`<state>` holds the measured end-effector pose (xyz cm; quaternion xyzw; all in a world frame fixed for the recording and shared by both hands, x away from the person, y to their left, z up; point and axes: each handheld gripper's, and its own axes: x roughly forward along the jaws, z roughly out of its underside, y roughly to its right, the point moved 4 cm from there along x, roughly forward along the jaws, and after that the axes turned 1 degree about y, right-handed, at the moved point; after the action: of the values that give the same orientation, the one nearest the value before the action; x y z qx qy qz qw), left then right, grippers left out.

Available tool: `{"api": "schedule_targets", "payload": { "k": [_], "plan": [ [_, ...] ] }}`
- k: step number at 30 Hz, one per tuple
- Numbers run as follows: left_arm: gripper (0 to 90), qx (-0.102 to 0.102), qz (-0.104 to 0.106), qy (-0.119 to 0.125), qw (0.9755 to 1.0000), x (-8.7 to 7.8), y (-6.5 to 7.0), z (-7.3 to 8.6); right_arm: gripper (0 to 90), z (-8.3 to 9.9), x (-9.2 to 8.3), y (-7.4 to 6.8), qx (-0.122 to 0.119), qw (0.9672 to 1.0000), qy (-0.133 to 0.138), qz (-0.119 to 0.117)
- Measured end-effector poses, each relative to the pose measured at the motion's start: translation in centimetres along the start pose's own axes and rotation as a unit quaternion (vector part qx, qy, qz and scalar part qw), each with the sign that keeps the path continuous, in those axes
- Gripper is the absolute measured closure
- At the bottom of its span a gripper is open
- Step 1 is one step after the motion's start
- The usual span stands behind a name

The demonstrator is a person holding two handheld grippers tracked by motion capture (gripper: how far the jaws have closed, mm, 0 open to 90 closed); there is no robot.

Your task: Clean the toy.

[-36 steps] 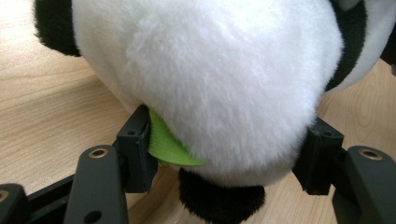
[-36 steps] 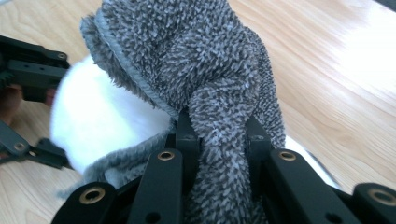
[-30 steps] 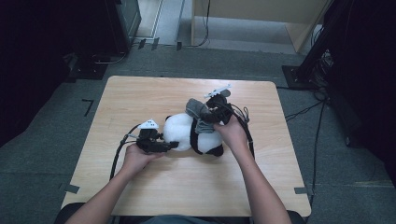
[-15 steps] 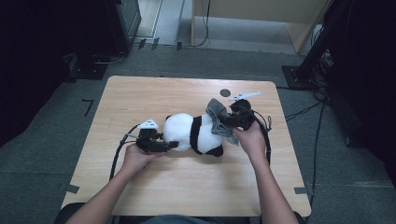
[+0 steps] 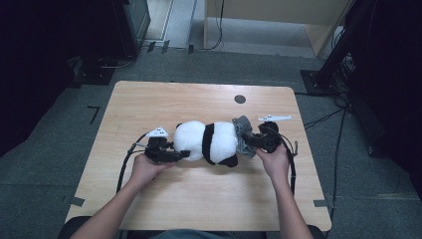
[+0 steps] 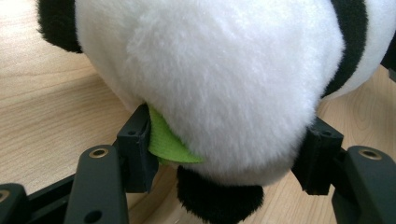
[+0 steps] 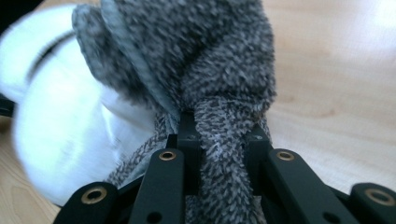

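A black-and-white panda plush [image 5: 206, 142] lies lengthwise on the wooden table [image 5: 199, 99]. My left gripper [image 5: 181, 154] holds its left end. In the left gripper view the jaws press into the white fur [image 6: 219, 79] on both sides, with a green fabric piece [image 6: 168, 144] against the left pad. My right gripper [image 5: 249, 141] sits at the panda's right end, shut on a grey fuzzy cloth [image 5: 242, 132]. In the right gripper view a bunched strip of that cloth [image 7: 201, 56] is pinched between the jaws, and the cloth drapes over the white plush [image 7: 60, 130].
A small black round spot [image 5: 240, 98] marks the table behind the panda. Cables [image 5: 124, 167] trail from both grippers across the table. Dark equipment [image 5: 134, 20] and a wooden cabinet [image 5: 278, 20] stand on the floor beyond the far edge.
My right gripper has carried the grey cloth to the right and downward, from above the panda to its right end near the table. The left hand stayed put.
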<state>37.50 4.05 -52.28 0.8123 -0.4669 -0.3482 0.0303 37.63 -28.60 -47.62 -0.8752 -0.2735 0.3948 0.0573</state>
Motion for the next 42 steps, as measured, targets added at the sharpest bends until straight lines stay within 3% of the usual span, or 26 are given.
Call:
{"api": "schedule_targets", "payload": {
  "k": [3,4,7,8,11,15,20,24,26,29,32,36,42],
  "plan": [
    [35.7,-0.004,0.001,0.002,1.0000,0.0,-0.1,0.0,76.6,0.9,0.9,0.3,0.001,0.9996,-0.027,0.012],
    [35.7,-0.003,0.001,0.003,1.0000,0.0,-0.1,0.0,76.6,1.5,1.6,0.4,-0.005,0.9985,-0.052,0.019],
    [35.6,-0.002,0.001,0.002,1.0000,-0.1,-0.1,0.0,76.4,3.1,3.6,0.3,-0.021,0.9925,-0.119,0.016],
    [35.6,-0.003,0.001,0.003,1.0000,-0.1,-0.1,0.0,76.5,3.4,4.1,0.2,-0.028,0.9910,-0.130,0.015],
    [35.6,-0.005,0.001,0.003,1.0000,-0.2,-0.2,0.0,76.5,3.1,4.0,0.3,-0.022,0.9916,-0.127,0.011],
    [35.5,-0.005,0.001,0.003,1.0000,-0.2,-0.2,0.0,76.8,2.9,2.9,1.1,-0.010,0.9928,-0.116,0.025],
    [35.4,-0.005,0.001,0.005,1.0000,-0.2,-0.1,0.0,77.1,1.8,-0.4,2.0,0.013,0.9978,-0.048,0.045],
    [35.4,-0.005,0.000,0.006,1.0000,-0.2,-0.1,0.0,77.1,0.3,-3.0,1.5,0.006,0.9989,-0.002,0.047],
    [35.4,-0.006,0.000,0.006,1.0000,-0.2,-0.1,0.0,77.1,-0.7,-4.2,0.6,0.000,0.9989,0.023,0.041],
    [35.4,-0.011,-0.002,0.005,0.9999,-0.2,0.1,-0.1,77.0,-2.2,-5.1,-1.3,-0.019,0.9985,0.041,0.031],
    [35.4,-0.008,-0.004,0.006,0.9999,-0.2,0.2,-0.2,77.0,-3.9,-5.3,-4.4,-0.051,0.9971,0.055,0.012],
    [35.4,-0.005,-0.004,0.005,1.0000,-0.3,0.2,-0.2,76.9,-5.4,-3.8,-8.0,-0.092,0.9948,0.044,-0.006],
    [35.4,-0.004,-0.005,0.008,1.0000,-0.3,0.3,-0.2,76.9,-6.1,0.4,-12.8,-0.144,0.9892,0.007,-0.030]
  ]
}}
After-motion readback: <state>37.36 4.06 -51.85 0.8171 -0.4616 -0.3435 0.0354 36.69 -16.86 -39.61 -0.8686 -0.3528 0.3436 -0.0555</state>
